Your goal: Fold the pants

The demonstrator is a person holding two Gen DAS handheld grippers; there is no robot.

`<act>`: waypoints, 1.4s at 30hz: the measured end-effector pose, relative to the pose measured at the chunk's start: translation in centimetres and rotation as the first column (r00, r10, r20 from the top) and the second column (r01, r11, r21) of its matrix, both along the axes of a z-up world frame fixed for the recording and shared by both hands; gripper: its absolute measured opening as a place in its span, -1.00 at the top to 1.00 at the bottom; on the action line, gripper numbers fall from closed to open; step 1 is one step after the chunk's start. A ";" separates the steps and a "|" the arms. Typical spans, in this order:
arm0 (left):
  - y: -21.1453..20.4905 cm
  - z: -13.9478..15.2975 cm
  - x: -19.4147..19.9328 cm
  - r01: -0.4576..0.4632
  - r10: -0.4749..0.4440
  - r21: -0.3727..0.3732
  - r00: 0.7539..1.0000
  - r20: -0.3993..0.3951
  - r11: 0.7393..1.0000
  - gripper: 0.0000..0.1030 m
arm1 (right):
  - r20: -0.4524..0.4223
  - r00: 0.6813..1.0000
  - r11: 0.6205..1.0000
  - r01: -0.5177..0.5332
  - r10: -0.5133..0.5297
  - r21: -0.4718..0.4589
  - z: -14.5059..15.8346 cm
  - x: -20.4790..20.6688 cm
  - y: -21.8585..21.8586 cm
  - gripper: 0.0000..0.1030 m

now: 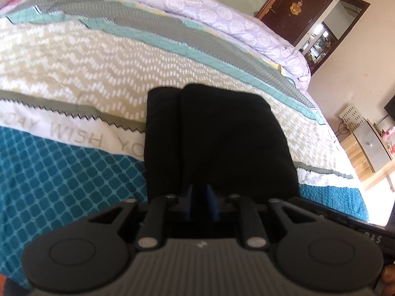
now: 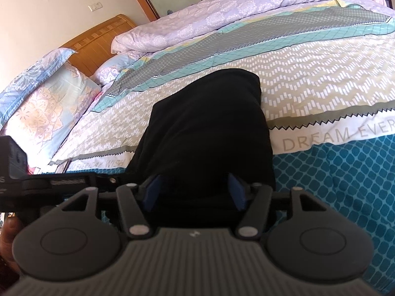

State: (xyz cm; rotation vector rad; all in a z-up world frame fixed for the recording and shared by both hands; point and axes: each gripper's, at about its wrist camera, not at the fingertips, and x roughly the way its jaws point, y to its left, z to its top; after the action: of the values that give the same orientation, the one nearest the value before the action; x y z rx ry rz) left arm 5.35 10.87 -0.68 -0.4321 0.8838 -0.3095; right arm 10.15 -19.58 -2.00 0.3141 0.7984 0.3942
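The black pants [image 1: 217,138] lie folded in a compact stack on the patterned bed cover; they also show in the right wrist view [image 2: 207,128]. My left gripper [image 1: 202,201] is at the near edge of the stack, its blue pads close together with black cloth between them. My right gripper [image 2: 196,192] sits at the near edge too, its blue pads [image 2: 237,192] wide apart with the pants' edge lying between them. The near hem is hidden behind both grippers.
The bed cover [image 1: 74,69] has teal, white and beige bands. A lilac quilt [image 2: 222,17] is bunched at the far side, with pillows [image 2: 42,93] by the wooden headboard. A dark door [image 1: 296,7] and a small cabinet [image 1: 367,143] stand beyond the bed's edge.
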 end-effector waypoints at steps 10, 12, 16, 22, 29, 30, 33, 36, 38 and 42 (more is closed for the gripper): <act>4.3 2.4 -2.1 -0.124 0.123 0.016 0.991 0.052 0.992 -0.04 | 0.079 0.997 1.000 0.005 -0.006 0.004 2.0 -1.1 -1.2 -0.37; 5.2 2.3 -2.3 -0.143 0.142 0.018 0.989 0.042 0.990 -0.14 | 0.107 0.994 1.000 0.031 -0.031 0.004 2.5 -1.4 -1.9 -0.37; 6.2 1.9 -2.6 -0.162 0.162 0.015 0.987 0.016 0.987 -0.28 | 0.107 0.989 0.995 0.096 -0.098 0.025 2.6 -1.1 -3.8 -0.37; 6.8 1.8 -2.4 -0.151 0.152 -0.029 0.988 0.002 0.988 -0.53 | 0.050 0.983 0.982 0.170 -0.174 0.078 1.9 -0.4 -6.0 -0.38; 5.9 1.3 0.1 -0.092 0.090 -0.106 0.995 -0.032 0.990 -0.79 | -0.001 0.989 0.983 0.147 -0.148 0.109 0.6 0.3 -6.7 -0.56; 5.6 1.0 0.7 -0.077 0.072 -0.126 0.996 -0.042 0.989 -0.81 | -0.011 0.990 0.983 0.141 -0.141 0.118 0.4 0.4 -6.7 -0.56; 4.2 -0.3 2.4 -0.027 0.013 -0.167 0.996 -0.084 0.986 -0.84 | -0.037 0.992 0.983 0.122 -0.118 0.134 -0.3 1.2 -6.5 -0.57; 2.2 -2.2 3.9 0.025 -0.055 -0.208 0.988 -0.142 0.978 -0.56 | -0.083 0.993 0.983 0.095 -0.083 0.157 -1.7 2.7 -6.0 -0.58; 0.6 -2.6 3.9 0.024 -0.046 -0.170 0.990 -0.131 0.985 -0.38 | -0.140 0.989 0.974 0.074 -0.045 0.215 -3.1 4.1 -5.3 -0.59; -1.6 -0.5 3.7 0.023 -0.027 -0.044 0.995 -0.094 0.999 0.40 | -0.115 0.993 0.980 0.053 -0.031 0.194 -1.2 4.3 -3.3 0.10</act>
State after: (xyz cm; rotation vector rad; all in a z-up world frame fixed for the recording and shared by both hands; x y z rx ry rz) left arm 9.03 9.22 -1.17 -0.4794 0.9766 -0.3334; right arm 14.50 -22.89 -3.21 0.5408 0.8622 0.4199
